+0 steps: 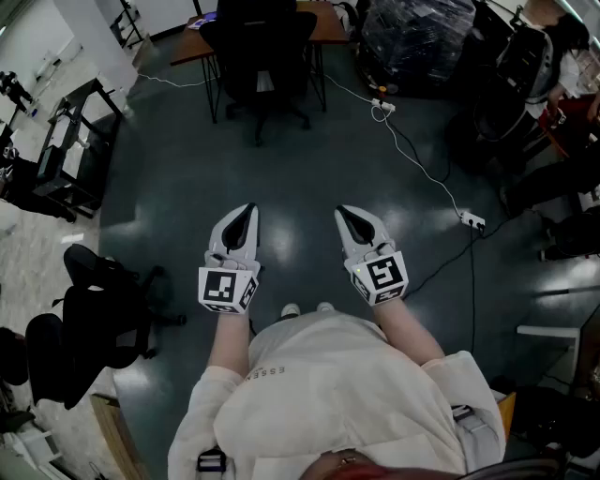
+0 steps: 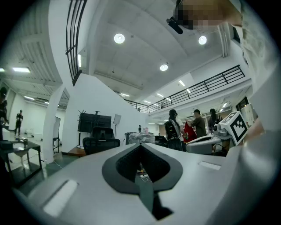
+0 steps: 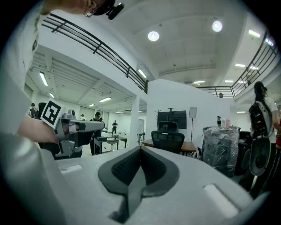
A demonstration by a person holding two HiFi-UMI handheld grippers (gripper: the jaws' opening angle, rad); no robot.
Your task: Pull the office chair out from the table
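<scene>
Observation: office chair (image 1: 258, 52) stands pushed in at the middle of the desk's (image 1: 330, 21) near edge, backrest toward the camera and wheeled base on the dark floor (image 1: 187, 187) just in front of the desk legs. Chair not pulled out. Nothing touches it.

Left claw (image 1: 247, 212): jaws closed together, dark pads meeting at the tip, nothing between them. Held level and pointing toward the desk, well apart from the chair.

Right claw (image 1: 344, 214): jaws likewise closed on themselves, empty. Level, side by side with the left claw, a gap of bare floor between the two. Also well short of the chair.

Both gripper views look along the closed jaws to the chair and desk far across the room. A dark screen on a stand is visible behind the desk.

Surroundings, head view: white cable (image 1: 422, 169) runs across the floor from a power strip (image 1: 382, 105) near the desk's right end to a second strip (image 1: 472, 221) farther right. Film-wrapped bundle (image 1: 417, 37) sits just right of the desk. Two other black chairs (image 1: 89, 319) stand at the left edge of the view, beside the person.
</scene>
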